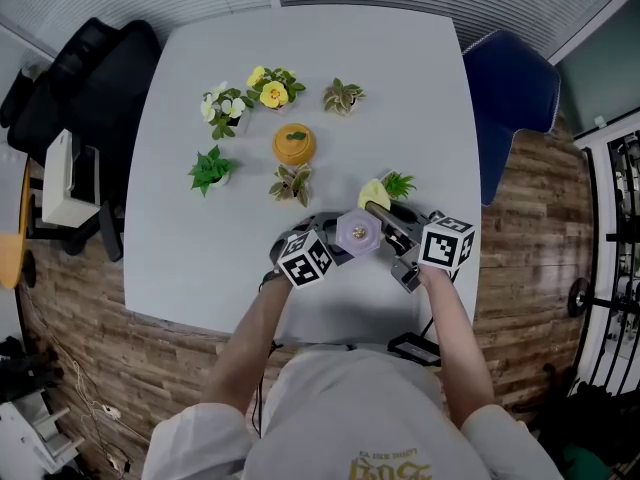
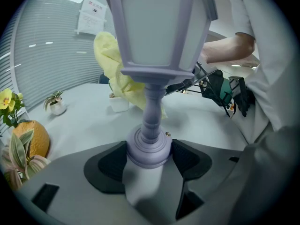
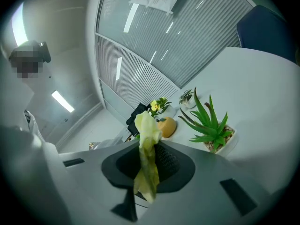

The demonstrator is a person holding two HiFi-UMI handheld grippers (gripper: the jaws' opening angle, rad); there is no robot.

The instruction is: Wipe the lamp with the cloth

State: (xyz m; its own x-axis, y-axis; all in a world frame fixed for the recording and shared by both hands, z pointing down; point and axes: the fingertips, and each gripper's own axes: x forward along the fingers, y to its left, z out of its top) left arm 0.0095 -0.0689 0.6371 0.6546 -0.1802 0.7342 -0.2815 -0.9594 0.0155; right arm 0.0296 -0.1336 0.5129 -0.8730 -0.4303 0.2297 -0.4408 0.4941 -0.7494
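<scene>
A lavender lantern-shaped lamp (image 1: 358, 233) stands upright near the table's front edge. My left gripper (image 2: 149, 159) is shut on its round base (image 2: 149, 146), and the lamp's white-paned head (image 2: 159, 27) rises above the jaws. My right gripper (image 3: 147, 165) is shut on a yellow cloth (image 3: 147, 144), which sticks up as a crumpled strip between its pads. In the head view the cloth (image 1: 373, 193) hangs just behind the lamp, at the tip of the right gripper (image 1: 380, 213). The left gripper view shows the cloth (image 2: 112, 62) close behind the lamp's head; whether it touches is unclear.
Several small potted plants (image 1: 211, 168) and an orange pumpkin-shaped pot (image 1: 294, 143) stand on the white table (image 1: 200, 268) behind the lamp. A spiky green plant (image 3: 211, 125) is close to the right gripper. A blue chair (image 1: 515, 88) stands at the right, a black chair (image 1: 80, 78) at the left.
</scene>
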